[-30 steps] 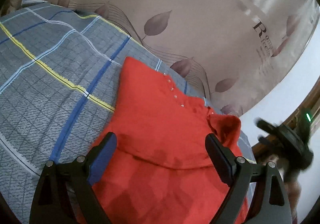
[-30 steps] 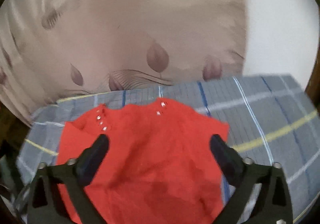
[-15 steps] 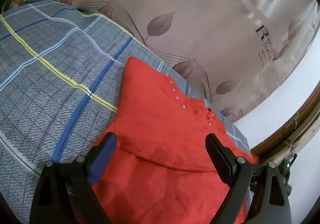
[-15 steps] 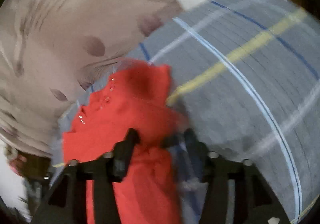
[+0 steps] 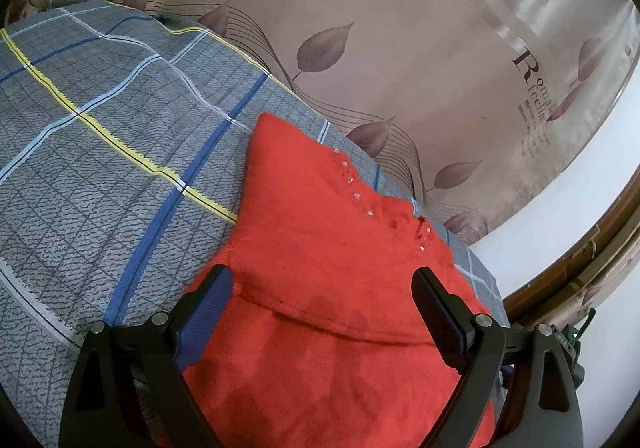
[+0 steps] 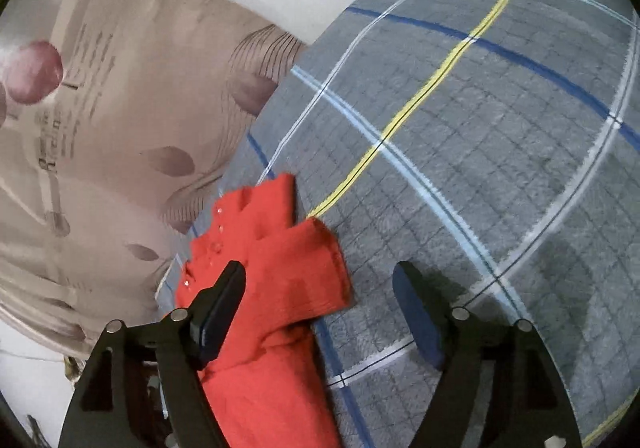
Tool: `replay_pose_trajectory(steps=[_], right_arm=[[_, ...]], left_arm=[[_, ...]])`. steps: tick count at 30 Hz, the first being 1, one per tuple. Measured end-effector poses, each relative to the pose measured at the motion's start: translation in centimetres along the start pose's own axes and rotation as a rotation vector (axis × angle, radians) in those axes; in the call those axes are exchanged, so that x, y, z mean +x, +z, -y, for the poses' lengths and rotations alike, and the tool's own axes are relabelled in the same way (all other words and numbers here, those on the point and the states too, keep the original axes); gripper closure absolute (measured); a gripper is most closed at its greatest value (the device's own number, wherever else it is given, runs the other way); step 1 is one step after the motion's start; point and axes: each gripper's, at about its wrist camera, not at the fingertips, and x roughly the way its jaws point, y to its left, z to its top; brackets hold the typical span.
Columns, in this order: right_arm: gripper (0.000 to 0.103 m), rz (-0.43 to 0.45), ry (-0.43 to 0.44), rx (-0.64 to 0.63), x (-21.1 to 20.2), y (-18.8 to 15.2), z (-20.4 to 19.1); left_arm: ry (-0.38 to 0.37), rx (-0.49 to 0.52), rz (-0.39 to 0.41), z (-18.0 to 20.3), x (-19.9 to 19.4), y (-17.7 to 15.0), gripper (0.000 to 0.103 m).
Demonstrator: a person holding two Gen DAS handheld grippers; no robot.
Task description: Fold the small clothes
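A small red knit garment [image 5: 320,268] with a row of small clear studs lies on the grey plaid bed cover [image 5: 100,152], one part folded over itself. My left gripper [image 5: 322,308] is open and empty just above the garment's folded edge. In the right wrist view the garment [image 6: 276,272] lies at the lower left with a sleeve folded across it. My right gripper [image 6: 320,292] is open and empty, its left finger over the garment and its right finger over the bed cover [image 6: 480,152].
A beige headboard [image 5: 400,48] printed with leaves and lettering runs behind the bed. A white wall and a brown wooden frame [image 5: 600,248] are at the right. The plaid cover stretches to the left of the garment.
My right gripper shut on the garment's edge, swung it across in a blur, and has opened again, leaving a sleeve folded over. The left gripper drifted slightly and stays open.
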Motion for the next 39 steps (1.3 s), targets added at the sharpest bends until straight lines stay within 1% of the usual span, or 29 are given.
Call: replay_pose_trajectory(steps=[2,4,6,8,9,11,13,14,15,16,17,18,19,21,23,24,25,26,27,28,30,31,32,33,35,36,37,39], right_arm=[[0.028,-0.058,0.047,0.043,0.4,-0.3,0.1],[0.027,-0.087,0.067,0.105,0.0,-1.2,0.2],[0.026,-0.122,0.142,0.151,0.1,-2.0,0.3],[0.026,-0.153,0.163,0.176,1.0,-2.3,0.5],[0.033,-0.142,0.157,0.175,1.3,-2.3,0.4],[0.034,-0.116,0.159,0.157,1.9,-1.8,-0.3],[0.043,-0.105,0.141,0.115,2.9,-1.0,-0.8],[0.066,-0.118,0.117,0.11,3.8,-0.7,-0.8],[0.089,-0.149,0.101,0.135,5.1,-0.4,-0.3],[0.091,-0.158,0.114,0.167,5.8,-0.1,0.0],[0.094,-0.15,0.113,0.169,6.1,0.1,-0.1],[0.094,-0.135,0.092,0.142,6.1,0.4,-1.0],[0.094,-0.116,0.082,0.091,6.0,0.8,-2.6],[0.095,-0.113,0.139,0.039,6.0,1.3,-6.0],[0.095,-0.123,0.254,-0.022,5.9,1.7,-10.7],[0.096,-0.127,0.358,-0.033,5.6,1.9,-12.7],[0.096,-0.109,0.494,-0.039,5.0,2.2,-14.3],[0.096,-0.051,0.532,-0.087,3.9,2.5,-15.6],[0.097,0.005,0.507,-0.125,3.5,3.1,-15.8],[0.097,0.003,0.483,-0.097,4.3,3.5,-14.8],[0.096,-0.05,0.399,0.011,7.0,4.3,-11.0],[0.096,-0.064,0.326,0.054,8.3,4.4,-8.3],[0.096,-0.07,0.28,0.088,9.1,4.2,-6.1],[0.096,-0.078,0.254,0.123,9.6,3.9,-4.0],[0.096,-0.088,0.224,0.154,10.1,3.1,-1.7],[0.098,-0.092,0.218,0.155,10.2,2.8,-1.2],[0.1,-0.087,0.226,0.148,10.1,2.7,-0.8],[0.1,-0.078,0.212,0.124,10.0,2.7,-1.1]], left_arm=[[-0.001,0.001,-0.001,0.0,0.0,0.0,0.011],[-0.002,0.0,-0.001,-0.1,0.0,0.0,0.011],[-0.004,0.001,-0.002,-0.1,0.0,0.0,0.011],[-0.002,0.003,-0.003,-0.1,0.1,0.0,0.01],[-0.002,0.004,-0.004,-0.1,0.1,0.0,0.01],[-0.002,0.003,-0.003,0.0,0.0,0.0,0.01],[-0.003,0.002,-0.002,0.0,0.0,0.0,0.01],[-0.002,0.003,-0.003,0.0,0.0,0.0,0.01],[-0.002,0.003,-0.003,-0.1,0.0,0.0,0.01],[-0.003,0.002,-0.002,-0.1,0.0,0.0,0.01],[-0.003,0.001,-0.001,-0.1,0.0,0.0,0.01],[-0.002,0.0,0.001,-0.1,0.0,0.0,0.01],[-0.001,-0.001,0.002,-0.1,0.0,0.0,0.01],[0.003,-0.003,0.009,-0.1,-0.2,0.1,0.01],[0.012,-0.008,0.022,-0.2,-0.4,0.1,0.01],[0.013,-0.015,0.028,-0.3,-0.5,0.1,0.01],[0.011,-0.02,0.029,-0.4,-0.6,0.2,0.01],[0.012,-0.021,0.03,-0.5,-0.6,0.1,0.01],[0.015,-0.02,0.03,-0.4,-0.6,0.1,0.01],[0.018,-0.019,0.03,-0.4,-0.6,0.1,0.01],[0.02,-0.02,0.029,-0.4,-0.6,0.1,0.01],[0.021,-0.019,0.029,-0.4,-0.6,0.2,0.01],[0.022,-0.019,0.028,-0.4,-0.5,0.2,0.01],[0.023,-0.017,0.026,-0.4,-0.5,0.2,0.01],[0.024,-0.016,0.024,-0.3,-0.4,0.2,0.01],[0.025,-0.015,0.023,-0.3,-0.4,0.2,0.01],[0.026,-0.015,0.022,-0.2,-0.3,0.2,0.01],[0.025,-0.015,0.022,-0.2,-0.3,0.2,0.009]])
